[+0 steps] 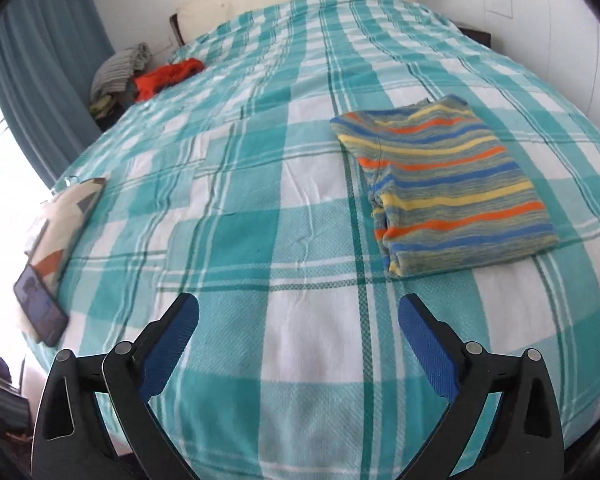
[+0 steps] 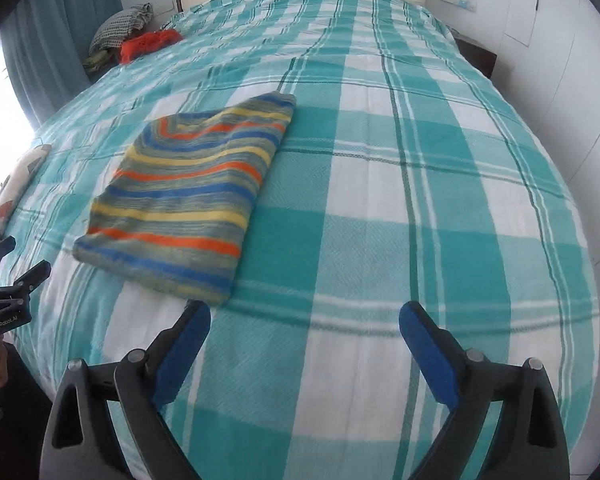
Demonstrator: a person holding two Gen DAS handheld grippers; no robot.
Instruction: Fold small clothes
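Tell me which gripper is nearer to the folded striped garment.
Right, narrowly. The right gripper hangs open just short of the striped garment, whose near corner almost meets its left finger. The left gripper is open too, with bare bedspread between.

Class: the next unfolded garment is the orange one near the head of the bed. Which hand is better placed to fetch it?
Probably left: the orange garment lies on the bed's left side, where the open left gripper works; the right gripper is farther across.
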